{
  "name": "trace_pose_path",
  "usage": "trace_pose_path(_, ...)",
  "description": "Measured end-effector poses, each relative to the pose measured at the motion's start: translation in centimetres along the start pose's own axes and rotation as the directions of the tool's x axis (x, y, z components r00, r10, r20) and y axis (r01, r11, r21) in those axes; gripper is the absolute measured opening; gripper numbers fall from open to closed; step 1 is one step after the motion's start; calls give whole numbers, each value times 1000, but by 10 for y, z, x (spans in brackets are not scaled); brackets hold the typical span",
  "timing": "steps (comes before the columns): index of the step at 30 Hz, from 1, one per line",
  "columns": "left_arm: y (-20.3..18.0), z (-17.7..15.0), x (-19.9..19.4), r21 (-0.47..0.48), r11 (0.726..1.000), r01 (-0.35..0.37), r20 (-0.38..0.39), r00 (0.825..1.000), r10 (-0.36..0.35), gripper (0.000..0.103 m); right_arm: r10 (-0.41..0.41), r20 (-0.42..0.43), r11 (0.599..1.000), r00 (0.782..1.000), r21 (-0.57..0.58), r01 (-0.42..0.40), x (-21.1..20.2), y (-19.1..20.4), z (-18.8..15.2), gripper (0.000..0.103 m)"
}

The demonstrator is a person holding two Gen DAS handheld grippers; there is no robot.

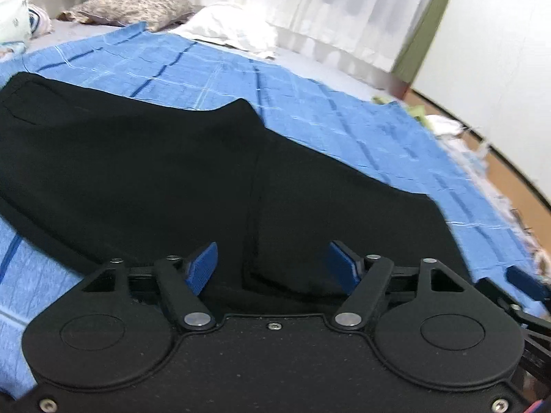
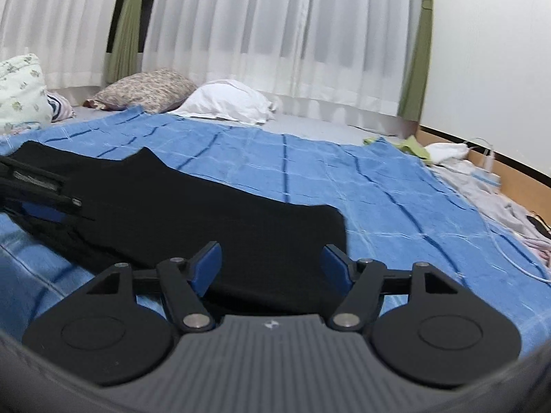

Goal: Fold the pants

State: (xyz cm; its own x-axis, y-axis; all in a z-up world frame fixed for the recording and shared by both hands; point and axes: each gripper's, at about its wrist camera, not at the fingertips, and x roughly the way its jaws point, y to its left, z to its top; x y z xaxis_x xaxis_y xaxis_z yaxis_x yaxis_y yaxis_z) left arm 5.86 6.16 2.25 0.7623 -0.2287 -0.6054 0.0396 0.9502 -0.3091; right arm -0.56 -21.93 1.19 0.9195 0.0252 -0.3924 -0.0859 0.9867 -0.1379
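The pants (image 1: 172, 158) are laid on the blue blanket (image 1: 344, 113), directly ahead of and beneath both grippers. The left gripper (image 1: 273, 263) is spread wide, nothing gripped; the right gripper (image 2: 272, 265) likewise. A risk is judged: a one-layer pinch would drag the fold askew. The pants' end edge beyond the right gripper is shown only by the right view; a pocket outline only by the left.

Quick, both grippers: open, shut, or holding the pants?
Left gripper: open, above the black pants, holding nothing.
Right gripper: open, holding nothing.
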Motion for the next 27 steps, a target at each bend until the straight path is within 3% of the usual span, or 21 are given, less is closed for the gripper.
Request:
trace_pose_path(2, -4, 2, 17, 9, 1000, -25, -40, 999, 25, 76, 12, 2, 1000, 1000, -3, -12, 7, 6, 4, 78)
trace_pose_path(4, -13, -1, 26, 47, 997, -54, -25, 998, 55, 75, 15, -2, 1000, 1000, 1, -15, 12, 8, 7, 78)
trace_pose_path(7, -27, -7, 29, 121, 987, -109, -8, 994, 111, 20, 15, -18, 1000, 1000, 17, -14, 18, 5, 10, 78)
trace_pose_path(9, -27, -11, 23, 120, 987, -108, 8, 994, 108, 16, 15, -32, 1000, 999, 26, -14, 22, 2, 11, 78)
trace_pose_path(16, -11, -19, 9, 70, 992, -107, 23, 994, 106, 19, 25, -84, 998, 996, 55, -21, 41, 3, 13, 78)
trace_pose_path(21, 9, -14, 0, -6, 999, -44, 10, 999, 44, 24, 50, -94, 997, 994, 61, -44, 51, 12, 13, 78)
trace_pose_path(27, 35, 3, -25, -26, 992, -125, 71, 989, 126, 56, 120, -121, 991, 985, 70, -112, 70, 33, 16, 78)
